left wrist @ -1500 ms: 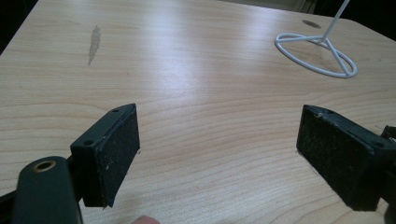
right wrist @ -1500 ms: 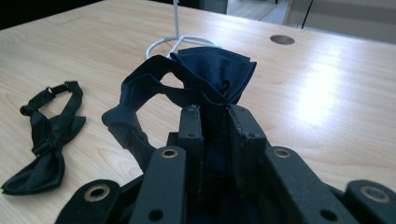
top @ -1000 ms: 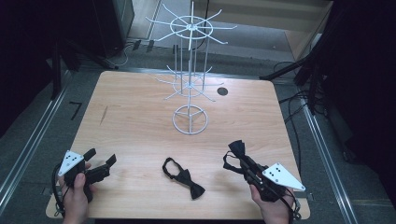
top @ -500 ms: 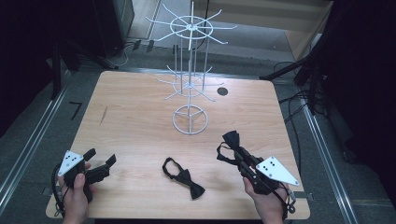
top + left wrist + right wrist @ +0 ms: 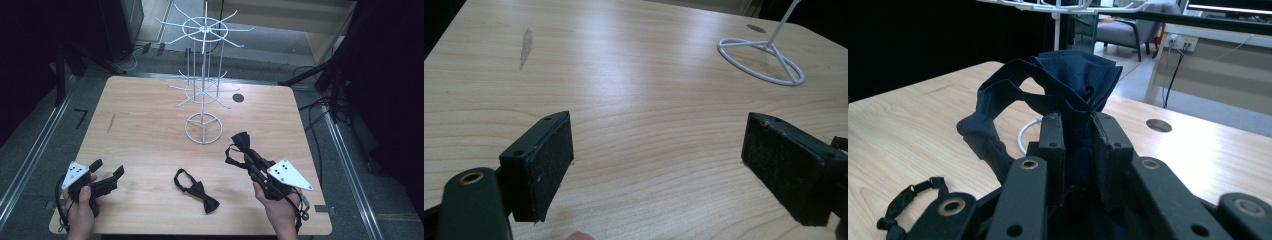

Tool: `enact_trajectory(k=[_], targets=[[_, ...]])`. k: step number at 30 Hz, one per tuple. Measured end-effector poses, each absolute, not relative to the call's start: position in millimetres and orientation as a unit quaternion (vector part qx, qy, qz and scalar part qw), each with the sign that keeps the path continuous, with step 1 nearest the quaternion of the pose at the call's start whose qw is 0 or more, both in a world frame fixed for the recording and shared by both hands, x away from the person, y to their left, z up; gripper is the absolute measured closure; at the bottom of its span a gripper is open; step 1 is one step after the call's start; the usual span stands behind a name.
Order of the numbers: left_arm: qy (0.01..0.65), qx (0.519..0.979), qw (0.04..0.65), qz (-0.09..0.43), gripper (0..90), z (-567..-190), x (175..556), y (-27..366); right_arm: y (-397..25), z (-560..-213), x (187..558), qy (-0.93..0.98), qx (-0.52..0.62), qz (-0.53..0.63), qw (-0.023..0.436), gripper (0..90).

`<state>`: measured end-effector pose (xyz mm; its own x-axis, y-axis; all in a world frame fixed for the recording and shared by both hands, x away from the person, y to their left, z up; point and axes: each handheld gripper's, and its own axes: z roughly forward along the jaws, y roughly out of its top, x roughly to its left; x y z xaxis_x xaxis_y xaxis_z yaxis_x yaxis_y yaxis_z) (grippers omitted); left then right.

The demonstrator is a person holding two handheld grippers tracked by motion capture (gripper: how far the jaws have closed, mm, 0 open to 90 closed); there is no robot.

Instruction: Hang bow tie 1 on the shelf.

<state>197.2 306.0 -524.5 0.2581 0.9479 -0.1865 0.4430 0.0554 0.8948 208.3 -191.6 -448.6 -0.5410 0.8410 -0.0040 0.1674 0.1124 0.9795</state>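
- While the right gripper (image 5: 246, 150) clamps a dark bow tie (image 5: 240, 145) between its jaws, it has travelled in half a second from the worktop's right edge inward, toward the white wire display stand (image 5: 202, 85).
- Held clear of the worktop (image 5: 140, 125), the bow tie now hangs just right of the stand's round base ring (image 5: 203, 128), its neck strap drooping in a loop.
- Seen along the right gripper's jaws, the fabric (image 5: 1068, 80) bunches above them, firmly pinched.
- A second bow tie (image 5: 197, 190) lies flat near the front edge, unmoved.
- The left gripper (image 5: 107, 175) stays parked at the front left corner, jaws wide and empty.
- Judging by this approach, hanging the carried tie on one of the stand's arms looks to be the next step.
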Motion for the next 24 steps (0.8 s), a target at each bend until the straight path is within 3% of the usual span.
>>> enact_trajectory(k=[24], targets=[[0.548,0.635,0.476,0.265,14.1,-524,197,306,-178,-429,229,0.653,0.369,0.581,0.316,77.8]])
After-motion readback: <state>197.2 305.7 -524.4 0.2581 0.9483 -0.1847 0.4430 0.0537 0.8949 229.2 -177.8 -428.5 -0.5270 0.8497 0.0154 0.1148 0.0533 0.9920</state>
